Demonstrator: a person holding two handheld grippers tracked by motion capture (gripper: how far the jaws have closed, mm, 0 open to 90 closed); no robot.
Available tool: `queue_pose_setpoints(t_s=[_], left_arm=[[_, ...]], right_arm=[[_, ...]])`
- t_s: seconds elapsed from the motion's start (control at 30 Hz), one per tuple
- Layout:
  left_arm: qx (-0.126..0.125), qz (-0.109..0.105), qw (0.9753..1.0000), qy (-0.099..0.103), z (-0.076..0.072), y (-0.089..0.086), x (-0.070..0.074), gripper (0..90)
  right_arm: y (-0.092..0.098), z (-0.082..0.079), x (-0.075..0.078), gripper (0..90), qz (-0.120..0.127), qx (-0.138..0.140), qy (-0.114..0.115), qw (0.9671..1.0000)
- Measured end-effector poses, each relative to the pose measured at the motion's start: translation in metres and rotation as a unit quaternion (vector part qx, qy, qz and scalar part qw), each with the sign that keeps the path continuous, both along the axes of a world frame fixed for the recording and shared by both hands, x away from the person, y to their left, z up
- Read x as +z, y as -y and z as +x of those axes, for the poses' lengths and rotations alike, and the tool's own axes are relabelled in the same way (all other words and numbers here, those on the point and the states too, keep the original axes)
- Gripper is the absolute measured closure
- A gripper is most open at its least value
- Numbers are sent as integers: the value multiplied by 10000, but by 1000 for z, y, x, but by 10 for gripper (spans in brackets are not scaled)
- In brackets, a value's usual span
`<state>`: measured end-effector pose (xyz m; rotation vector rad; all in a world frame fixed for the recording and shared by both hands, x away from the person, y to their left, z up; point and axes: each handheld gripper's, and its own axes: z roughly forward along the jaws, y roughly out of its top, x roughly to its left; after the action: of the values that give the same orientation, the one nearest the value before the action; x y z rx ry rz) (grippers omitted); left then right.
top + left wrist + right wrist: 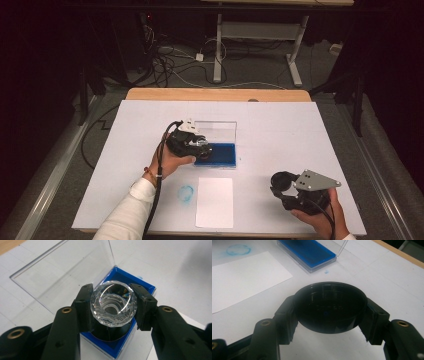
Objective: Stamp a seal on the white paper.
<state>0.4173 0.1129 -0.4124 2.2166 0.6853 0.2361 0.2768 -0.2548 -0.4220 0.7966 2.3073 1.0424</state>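
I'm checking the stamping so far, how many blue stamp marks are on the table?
1. A blue ring mark sits on the table left of the paper. There is also a tiny blue speck beside the ink pad.

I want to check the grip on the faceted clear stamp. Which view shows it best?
The left gripper view: the clear stamp sits large between the left gripper's fingers, above the blue ink pad. In the high view the gripper hides it.

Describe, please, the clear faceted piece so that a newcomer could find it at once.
On the white table sheet stands an open blue ink-pad box with a clear upright lid. Just above its pad, the left tongs grip a round, clear faceted glass stamp, the sole transparent cut-glass piece.
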Motion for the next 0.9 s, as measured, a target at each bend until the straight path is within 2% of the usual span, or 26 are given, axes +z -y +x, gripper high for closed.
queue_pose_setpoints(t_s=[0.17, 0.2, 0.27, 0.47, 0.7, 0.9], left_arm=[[-75, -256, 9996, 94, -8, -6, 5, 546], [-85, -270, 9995, 100, -9, -7, 5, 546], [-111, -169, 9997, 144, -12, -7, 7, 547], [-191, -357, 9990, 176, -18, -11, 13, 547], [-370, -400, 9983, 222, -26, -10, 20, 547], [-540, -417, 9970, 364, -38, -5, 30, 547]], right_arm=[[0, -1, -1, 386, -4, 11, -13, 10000], [0, -1, -2, 386, -35, 13, -8, 10000], [1, -1, -3, 386, -43, 4, -24, 10000], [1, -5, 0, 386, -24, 29, 39, 10000], [1, -6, 1, 386, -20, 52, 55, 10000], [1, -7, 1, 386, -8, 61, 42, 10000]])
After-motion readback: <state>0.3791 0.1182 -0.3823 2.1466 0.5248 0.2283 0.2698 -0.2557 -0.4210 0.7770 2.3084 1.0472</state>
